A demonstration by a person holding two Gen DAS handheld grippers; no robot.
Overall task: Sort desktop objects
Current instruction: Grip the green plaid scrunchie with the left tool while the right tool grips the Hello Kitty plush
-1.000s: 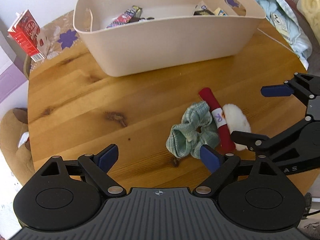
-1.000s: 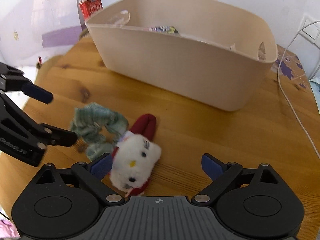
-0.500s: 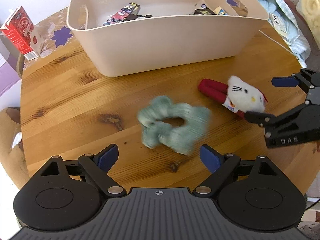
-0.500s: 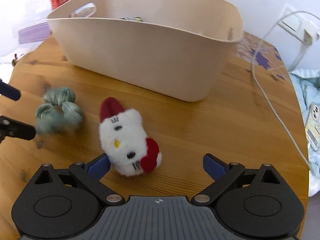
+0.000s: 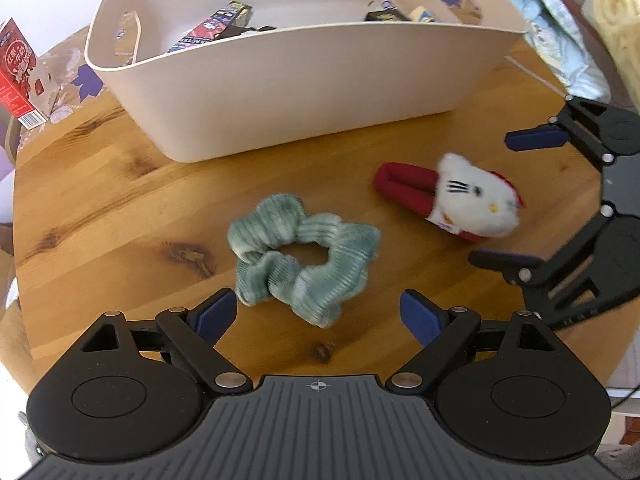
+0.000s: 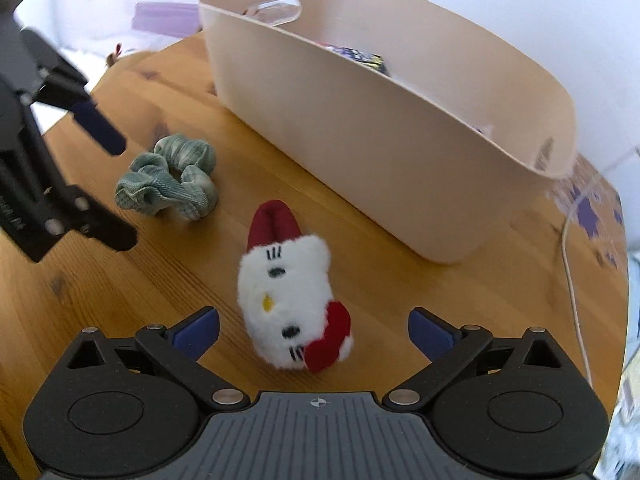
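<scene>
Both tongs have closed in since a second ago: left tongs (image 5: 316,314) stand apart around the green scrunchie (image 5: 302,254), right tongs (image 6: 314,330) apart around the white cat plush (image 6: 292,304), both lying on the desk (image 5: 120,208). Approach looks finished; next, each should lower, clamp, then carry to the beige bin (image 5: 304,92).

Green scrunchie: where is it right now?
The green scrunchie lies on the wooden table, just ahead of the open left tool, left of the white cat plush.
</scene>
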